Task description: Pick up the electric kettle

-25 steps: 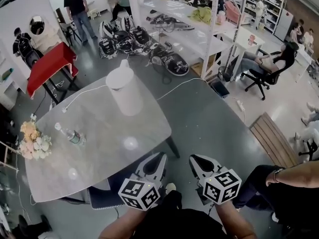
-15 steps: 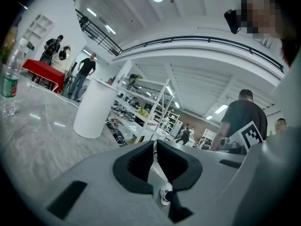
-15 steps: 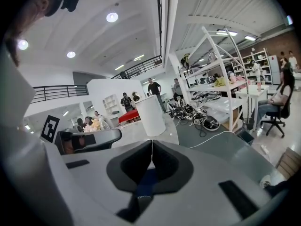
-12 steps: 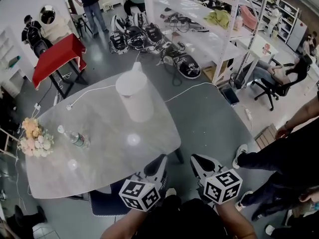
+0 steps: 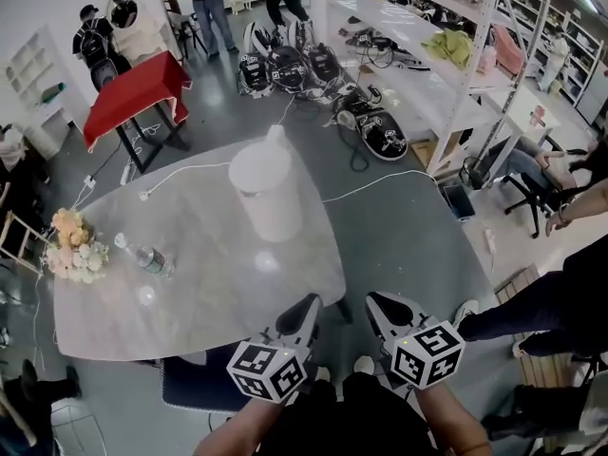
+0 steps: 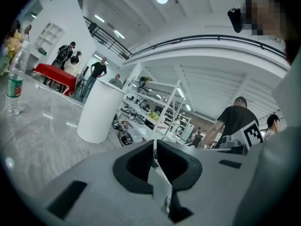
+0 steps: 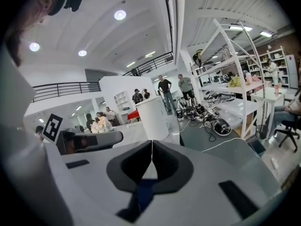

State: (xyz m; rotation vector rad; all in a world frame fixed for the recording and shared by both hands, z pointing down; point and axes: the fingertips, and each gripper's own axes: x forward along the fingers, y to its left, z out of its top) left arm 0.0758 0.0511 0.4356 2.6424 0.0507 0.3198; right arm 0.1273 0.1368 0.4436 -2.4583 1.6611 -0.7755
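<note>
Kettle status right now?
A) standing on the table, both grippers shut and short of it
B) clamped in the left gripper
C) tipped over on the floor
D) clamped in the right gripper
A: the electric kettle stands upright on the table, while the left gripper and the right gripper are shut on nothing, close to the person and well short of it.
</note>
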